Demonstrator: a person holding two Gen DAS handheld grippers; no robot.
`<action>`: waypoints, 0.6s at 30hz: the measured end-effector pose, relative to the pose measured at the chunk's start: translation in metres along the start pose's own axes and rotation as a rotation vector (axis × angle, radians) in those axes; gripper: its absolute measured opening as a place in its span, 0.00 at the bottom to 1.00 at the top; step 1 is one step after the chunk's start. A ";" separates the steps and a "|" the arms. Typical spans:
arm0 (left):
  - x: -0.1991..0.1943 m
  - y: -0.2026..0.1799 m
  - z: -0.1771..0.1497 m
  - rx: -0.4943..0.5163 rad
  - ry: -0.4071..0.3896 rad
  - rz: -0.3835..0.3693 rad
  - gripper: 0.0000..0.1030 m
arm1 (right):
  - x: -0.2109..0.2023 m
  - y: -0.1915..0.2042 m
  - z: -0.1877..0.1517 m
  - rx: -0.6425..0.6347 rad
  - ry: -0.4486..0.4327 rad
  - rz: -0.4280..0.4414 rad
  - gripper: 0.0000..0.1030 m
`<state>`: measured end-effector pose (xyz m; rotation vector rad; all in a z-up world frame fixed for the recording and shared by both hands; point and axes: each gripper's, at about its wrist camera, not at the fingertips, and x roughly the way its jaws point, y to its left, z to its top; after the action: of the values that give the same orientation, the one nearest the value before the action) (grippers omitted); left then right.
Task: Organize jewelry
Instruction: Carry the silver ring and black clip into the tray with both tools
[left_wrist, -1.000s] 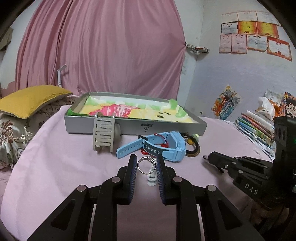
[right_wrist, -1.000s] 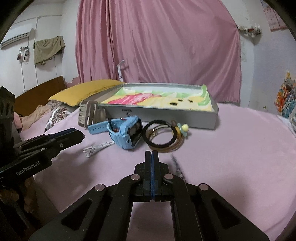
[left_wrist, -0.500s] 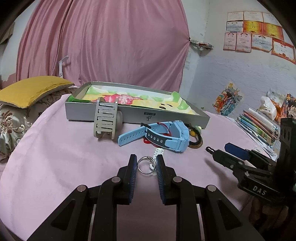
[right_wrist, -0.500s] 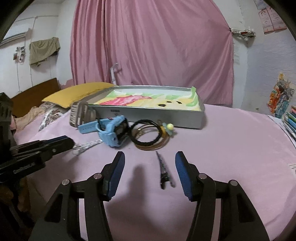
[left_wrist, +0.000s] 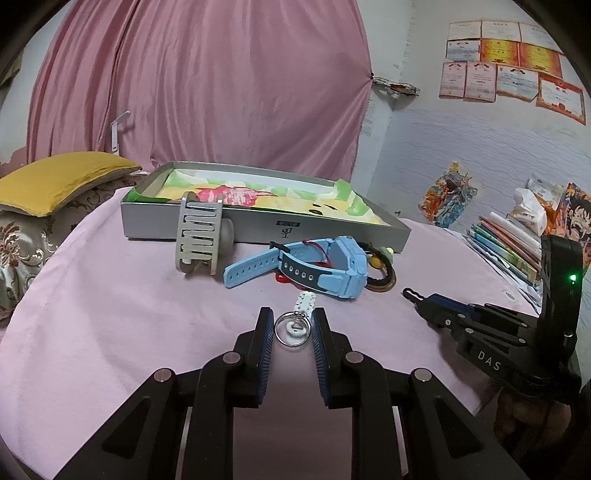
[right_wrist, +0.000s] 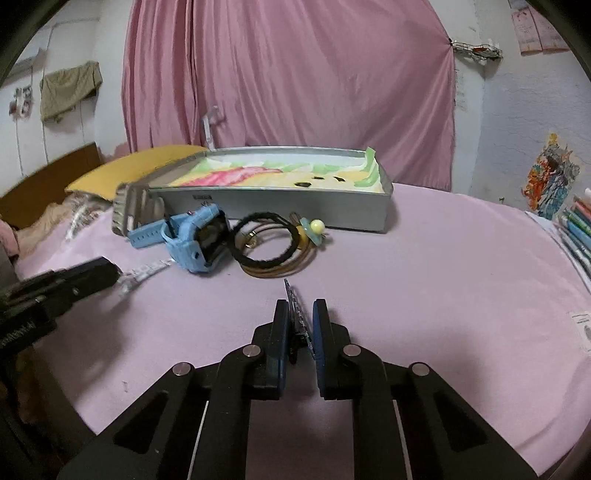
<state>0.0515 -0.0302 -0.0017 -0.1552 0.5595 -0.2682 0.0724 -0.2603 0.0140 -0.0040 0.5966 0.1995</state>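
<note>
Pink-covered table (right_wrist: 461, 280) takes up most of the rm, w/ a shallow grey box (right_wrist: 295, 206) lined in bright printed paper at the far side, nothing in it that I can make out. Jewelry is all in front of the box, still loose on the cloth. Biggest pc is the blue kids' watch (left_wrist: 325, 269), lying on its side, rubbery strap, light, easy to pinch by the strap. Left of it a grey ladder-pattern band (left_wrist: 199, 236) stands on edge against the box wall. Right of the watch, a black hair tie (right_wrist: 264, 242) over tan bangles, floppy, will sag if lifted by one side.

Left gripper (left_wrist: 293, 328) sits low on the cloth, jaws narrowed round a silver ring (left_wrist: 293, 328); pads look to be right at its rim, so I'd call it held. Ring is tiny, hard, slick, apt to pop out, best squeezed across its width. A white clip (left_wrist: 304, 302) lies just beyond.

Right gripper (right_wrist: 301, 325): jaws closing on a thin dark hair clip (right_wrist: 295, 302) that is between them, pads not quite on it yet. Stiff, flat, light; take it mid-length.
</note>
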 end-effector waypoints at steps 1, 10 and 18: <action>0.000 -0.001 0.000 0.002 -0.002 -0.002 0.19 | -0.003 0.001 0.002 -0.004 -0.015 0.003 0.11; -0.005 -0.007 0.027 0.034 -0.085 -0.022 0.19 | -0.026 0.018 0.035 -0.084 -0.160 0.025 0.11; -0.002 -0.006 0.055 0.053 -0.135 -0.026 0.19 | -0.023 0.014 0.061 -0.092 -0.218 0.049 0.11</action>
<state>0.0787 -0.0315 0.0465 -0.1277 0.4166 -0.2953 0.0856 -0.2469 0.0779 -0.0559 0.3697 0.2709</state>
